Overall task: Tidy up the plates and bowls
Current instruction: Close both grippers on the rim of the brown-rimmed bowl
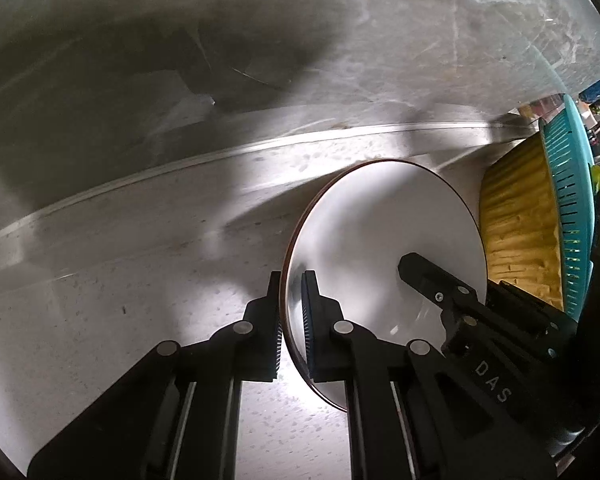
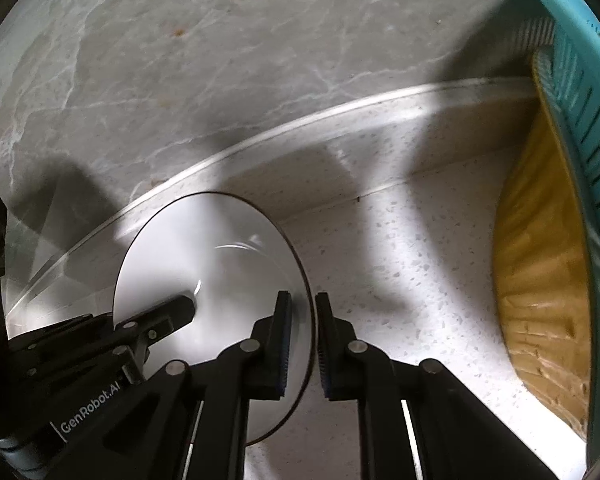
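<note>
Speckled counter [image 2: 412,264], glossy round plate [image 2: 204,248]

In the left wrist view, the plate [image 1: 384,240] stands in the middle right of the frame on the counter [image 1: 140,300]. The basket [image 1: 520,224] is at the right edge, with the strainer [image 1: 572,200] just right of it. The wall [image 1: 260,40] fills the top.
</note>
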The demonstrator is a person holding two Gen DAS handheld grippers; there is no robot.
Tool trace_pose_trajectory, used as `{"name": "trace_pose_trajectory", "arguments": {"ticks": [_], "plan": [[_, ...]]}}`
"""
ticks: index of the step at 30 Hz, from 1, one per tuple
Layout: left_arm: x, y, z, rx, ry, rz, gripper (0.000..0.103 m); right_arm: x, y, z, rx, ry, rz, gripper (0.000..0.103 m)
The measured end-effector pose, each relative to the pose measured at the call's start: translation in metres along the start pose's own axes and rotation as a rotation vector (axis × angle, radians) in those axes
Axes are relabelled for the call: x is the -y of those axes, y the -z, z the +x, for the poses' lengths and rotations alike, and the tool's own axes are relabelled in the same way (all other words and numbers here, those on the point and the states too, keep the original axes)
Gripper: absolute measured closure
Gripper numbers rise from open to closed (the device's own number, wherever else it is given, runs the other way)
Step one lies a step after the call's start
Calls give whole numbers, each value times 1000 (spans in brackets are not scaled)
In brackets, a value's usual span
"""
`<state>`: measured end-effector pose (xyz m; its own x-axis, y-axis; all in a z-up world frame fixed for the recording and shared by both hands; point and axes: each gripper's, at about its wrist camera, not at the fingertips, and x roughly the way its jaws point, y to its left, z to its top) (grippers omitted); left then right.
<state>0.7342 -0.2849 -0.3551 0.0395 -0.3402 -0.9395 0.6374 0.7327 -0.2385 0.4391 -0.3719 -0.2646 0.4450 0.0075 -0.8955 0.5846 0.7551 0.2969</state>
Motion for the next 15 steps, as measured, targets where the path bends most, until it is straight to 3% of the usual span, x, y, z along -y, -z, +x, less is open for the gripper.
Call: {"name": "trace_pose_trajectory", "arguments": {"ticks": [15], "plan": [[-12, 35, -37, 33, -25, -41, 96, -38, 27, -20, -16, -80, -72, 91]]}}
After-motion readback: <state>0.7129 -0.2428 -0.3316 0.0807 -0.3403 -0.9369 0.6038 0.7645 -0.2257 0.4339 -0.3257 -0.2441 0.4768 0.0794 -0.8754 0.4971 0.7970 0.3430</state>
